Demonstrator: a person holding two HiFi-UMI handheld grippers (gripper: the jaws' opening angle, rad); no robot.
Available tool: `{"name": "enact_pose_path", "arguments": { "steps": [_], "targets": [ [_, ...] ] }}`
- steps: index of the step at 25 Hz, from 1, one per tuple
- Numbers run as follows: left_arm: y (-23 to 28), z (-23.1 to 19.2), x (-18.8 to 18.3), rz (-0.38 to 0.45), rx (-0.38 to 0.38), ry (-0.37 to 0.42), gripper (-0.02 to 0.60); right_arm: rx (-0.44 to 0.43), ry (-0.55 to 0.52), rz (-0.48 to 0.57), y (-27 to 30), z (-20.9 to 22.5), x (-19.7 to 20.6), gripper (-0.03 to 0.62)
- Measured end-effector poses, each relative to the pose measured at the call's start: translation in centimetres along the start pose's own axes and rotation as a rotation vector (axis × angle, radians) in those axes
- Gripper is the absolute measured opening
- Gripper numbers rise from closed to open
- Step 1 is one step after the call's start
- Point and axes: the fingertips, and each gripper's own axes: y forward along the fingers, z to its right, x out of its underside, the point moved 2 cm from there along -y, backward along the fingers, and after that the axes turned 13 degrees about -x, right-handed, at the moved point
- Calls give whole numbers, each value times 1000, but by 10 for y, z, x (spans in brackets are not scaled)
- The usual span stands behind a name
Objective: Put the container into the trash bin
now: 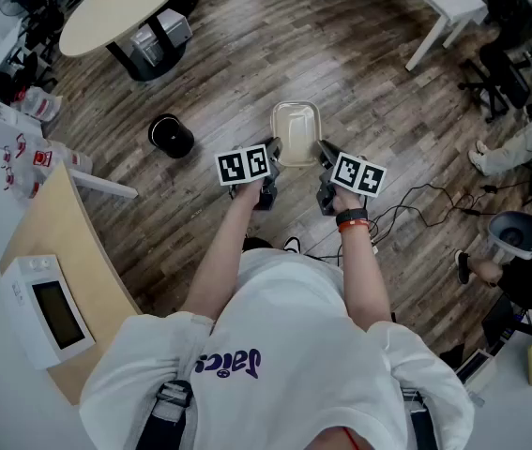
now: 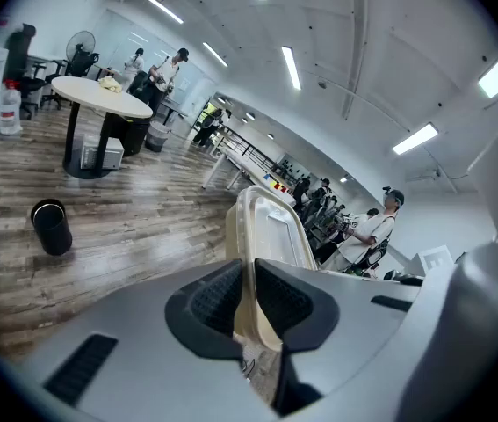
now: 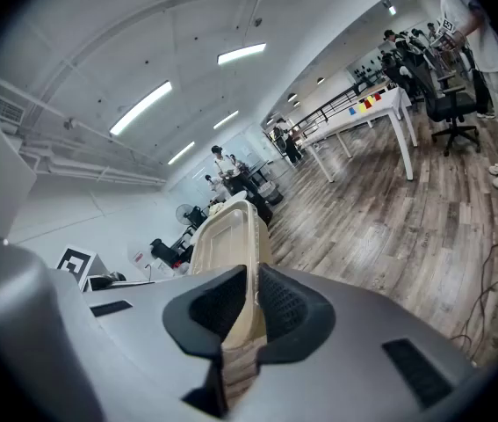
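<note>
1. Your left gripper [image 1: 272, 154] and right gripper [image 1: 326, 156] are each clamped narrowly on a thin rim of the container [image 1: 296, 131], one on each side. It hangs between them in the air, just ahead of you
2. Each hold is on a flange edge only, so if you pull the two grippers apart or twist one against the other, the rim could flex and slip out of a pad
3. The container is a pale lidded tray with the lid down, and I cannot tell what, if anything, is inside. Keep it level in case it pops open
4. Loose cables [image 1: 422, 202] lie on the floor to your right, and stepping that way could snag a foot
5. The trash bin [image 1: 170, 136] stands on the floor ahead to your left, well apart from the container. Its mouth looks small next to the tray, so a flat drop may catch on the rim or tip it
6. The bin's inside is dark and its contents cannot be made out
</note>
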Motion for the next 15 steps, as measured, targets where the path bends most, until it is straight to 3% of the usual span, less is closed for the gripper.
{"name": "enact_pose_path", "arguments": {
  "steps": [8, 15],
  "targets": [
    [-4, -13, 22, -9, -67, -58, 57, -35, 0, -72, 5, 5, 18, 54],
    [-17, -64, 19, 14, -131, -147, 57, -99, 11, -168, 52, -14, 38, 54]
  ]
}}
